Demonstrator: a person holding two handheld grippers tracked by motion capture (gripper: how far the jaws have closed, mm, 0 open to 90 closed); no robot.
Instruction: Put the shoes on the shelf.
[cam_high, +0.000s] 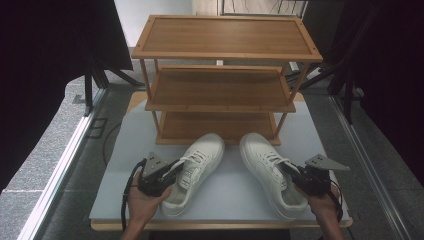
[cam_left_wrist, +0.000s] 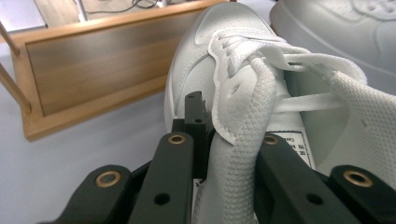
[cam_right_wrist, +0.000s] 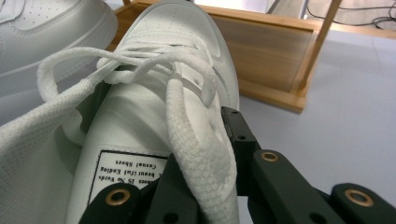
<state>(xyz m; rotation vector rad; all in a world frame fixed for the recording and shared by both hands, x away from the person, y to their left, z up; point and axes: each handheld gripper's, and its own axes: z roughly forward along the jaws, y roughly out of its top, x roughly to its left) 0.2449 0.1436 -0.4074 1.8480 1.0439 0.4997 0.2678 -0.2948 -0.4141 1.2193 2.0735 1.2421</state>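
Items counted: 2 grippers, 2 hands, 2 white shoes, 1 wooden rack w/ 3 shelves, 1 white board.

Near edge, high view: 2 hands enter from the bottom, 1 gripper each. Left hand (cam_high: 144, 200) carries the left gripper (cam_high: 176, 167); right hand (cam_high: 324, 202) carries the right gripper (cam_high: 286, 169). Each gripper has 1 grey three-cornered plate on top and 1 black cable trailing at the wrist.

Left gripper: clamped on the left shoe (cam_high: 194, 170) at the side wall of its opening. Left gripper view confirms: 1 jaw outside the shoe, 1 inside, collar edge pinched between, pads pressing. Laces (cam_left_wrist: 243, 51) tied, lying over the tongue.

Right gripper: clamped on the right shoe (cam_high: 270, 172), same manner. Right gripper view: collar edge squeezed between the 2 jaws, 1 printed label (cam_right_wrist: 128, 175) visible inside the shoe, text upside down.

Shoe position: both on the white board (cam_high: 125, 150), toes pointing away from the person toward the rack, heels toward the near edge. The pair stands side by side, apart, toes closer together than heels. Whether the soles rest fully on the board: cannot tell.

Far: rack (cam_high: 225, 55) stands on the board just beyond the toes. All 3 shelves bare wood. Left shoe's toe reaches right up to the front edge of the bottom shelf (cam_high: 215, 127); contact not determinable.

Surround: grey floor, dark curtains L and R.
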